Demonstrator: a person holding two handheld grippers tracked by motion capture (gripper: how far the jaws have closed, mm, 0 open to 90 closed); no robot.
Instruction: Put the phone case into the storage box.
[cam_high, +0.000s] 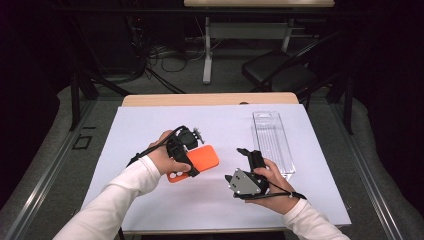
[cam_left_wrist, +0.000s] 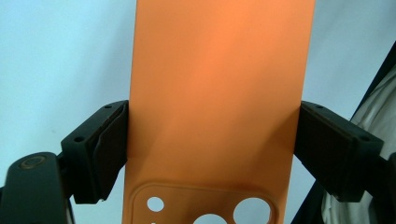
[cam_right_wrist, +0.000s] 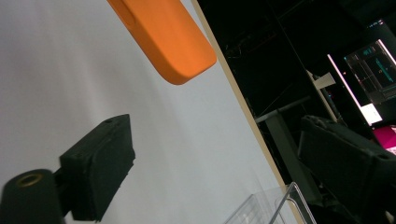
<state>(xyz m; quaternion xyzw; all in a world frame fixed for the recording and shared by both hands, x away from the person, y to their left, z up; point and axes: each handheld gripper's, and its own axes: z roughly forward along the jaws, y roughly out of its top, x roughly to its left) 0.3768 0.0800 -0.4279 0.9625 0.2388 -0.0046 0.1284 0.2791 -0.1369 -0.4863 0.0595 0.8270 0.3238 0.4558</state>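
Near the middle of the counter (cam_high: 150, 120), toward its near edge, one orange phone case (cam_high: 200, 161) — smooth, round-cornered, camera cutouts at one end — is clamped across its width by the left gripper (cam_high: 192, 150). The right gripper (cam_high: 246, 156) gapes empty beside one clear plastic box (cam_high: 272, 140) — nearer the right edge.

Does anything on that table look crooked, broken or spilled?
Nothing stands out. The orange phone case sits squarely between the pads of the left hand-held gripper, undamaged. The clear plastic box lies flat on the white sheet. The right hand-held gripper holds nothing.
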